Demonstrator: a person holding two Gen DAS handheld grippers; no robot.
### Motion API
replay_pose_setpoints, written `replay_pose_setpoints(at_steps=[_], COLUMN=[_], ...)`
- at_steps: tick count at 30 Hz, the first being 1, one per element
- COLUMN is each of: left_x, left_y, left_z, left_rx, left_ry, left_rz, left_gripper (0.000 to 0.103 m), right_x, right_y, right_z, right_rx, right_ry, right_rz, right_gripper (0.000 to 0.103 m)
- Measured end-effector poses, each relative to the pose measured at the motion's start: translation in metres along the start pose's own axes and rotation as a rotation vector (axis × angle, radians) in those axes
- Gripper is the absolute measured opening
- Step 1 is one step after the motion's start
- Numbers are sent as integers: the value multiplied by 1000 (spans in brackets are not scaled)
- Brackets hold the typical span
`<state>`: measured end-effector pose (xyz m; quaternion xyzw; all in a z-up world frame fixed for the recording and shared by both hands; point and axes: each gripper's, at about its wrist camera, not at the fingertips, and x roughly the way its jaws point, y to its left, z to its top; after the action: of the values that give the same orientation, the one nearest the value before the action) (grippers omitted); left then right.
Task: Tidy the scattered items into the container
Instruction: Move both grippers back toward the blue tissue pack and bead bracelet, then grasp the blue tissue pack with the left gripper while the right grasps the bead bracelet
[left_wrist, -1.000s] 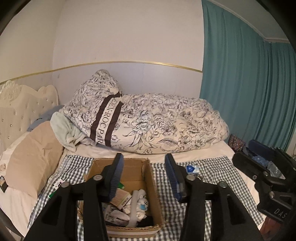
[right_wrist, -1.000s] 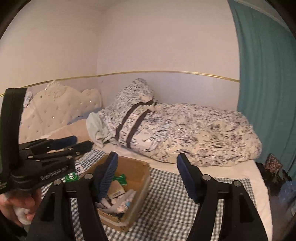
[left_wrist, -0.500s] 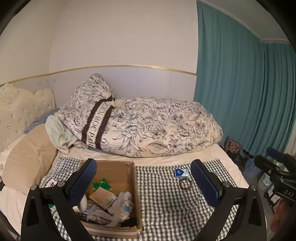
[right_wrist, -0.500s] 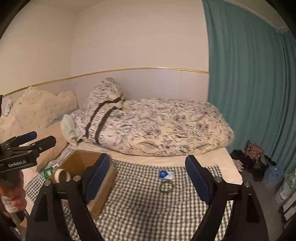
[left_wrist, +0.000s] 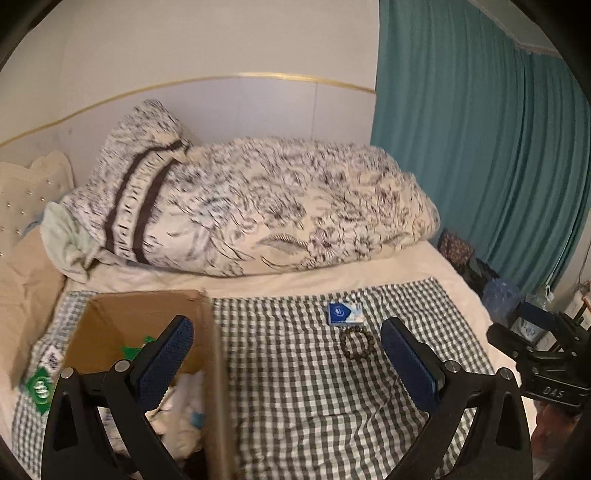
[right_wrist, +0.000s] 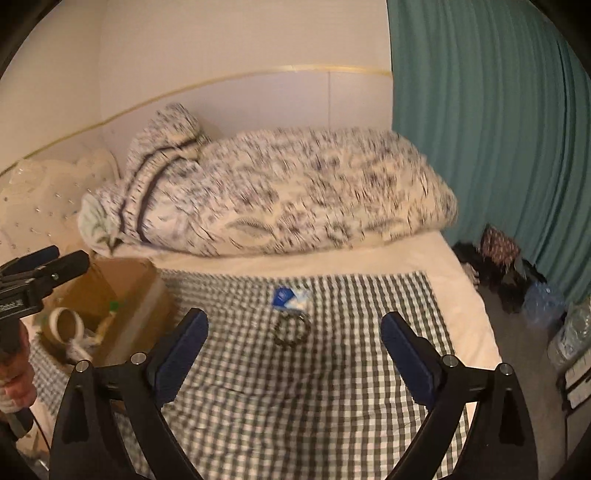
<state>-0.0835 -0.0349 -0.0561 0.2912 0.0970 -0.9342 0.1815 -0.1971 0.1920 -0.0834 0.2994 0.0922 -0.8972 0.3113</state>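
both views swung rightward; right hand-held gripper (right_wrist: 293, 338), empty, jaws opening, frames bead bracelet (right_wrist: 291, 329).

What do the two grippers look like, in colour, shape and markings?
Both are alike: the left gripper and the right gripper have black curved frames with silver screws and dark blue textured pads. White letters "DAS" mark the right one's body, seen from the left wrist view.

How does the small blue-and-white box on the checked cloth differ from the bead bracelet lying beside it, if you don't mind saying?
The blue-and-white box is flat, solid and rectangular; the bead bracelet is an open ring. The box is bright blue and white; the bracelet is dark brown. The box lies farther from the cameras, towards the duvet. Both rest untouched on the checked cloth, outside the cardboard box.
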Motion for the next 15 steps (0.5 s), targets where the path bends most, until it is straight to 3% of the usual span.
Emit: replay_pose_setpoints(at_steps=[7, 15], left_x=[97, 194], left_y=[-26, -38], left_z=[-24, -44], left_rx=[7, 0], left_ry=[86, 175], left_rz=[-30, -4], left_gripper=[103, 103], right_x=[94, 180], right_y=[-30, -43], right_z=[-5, -18], right_rx=[18, -7], right_ry=[109, 207], right_rz=[-11, -3], right_gripper=[95, 95])
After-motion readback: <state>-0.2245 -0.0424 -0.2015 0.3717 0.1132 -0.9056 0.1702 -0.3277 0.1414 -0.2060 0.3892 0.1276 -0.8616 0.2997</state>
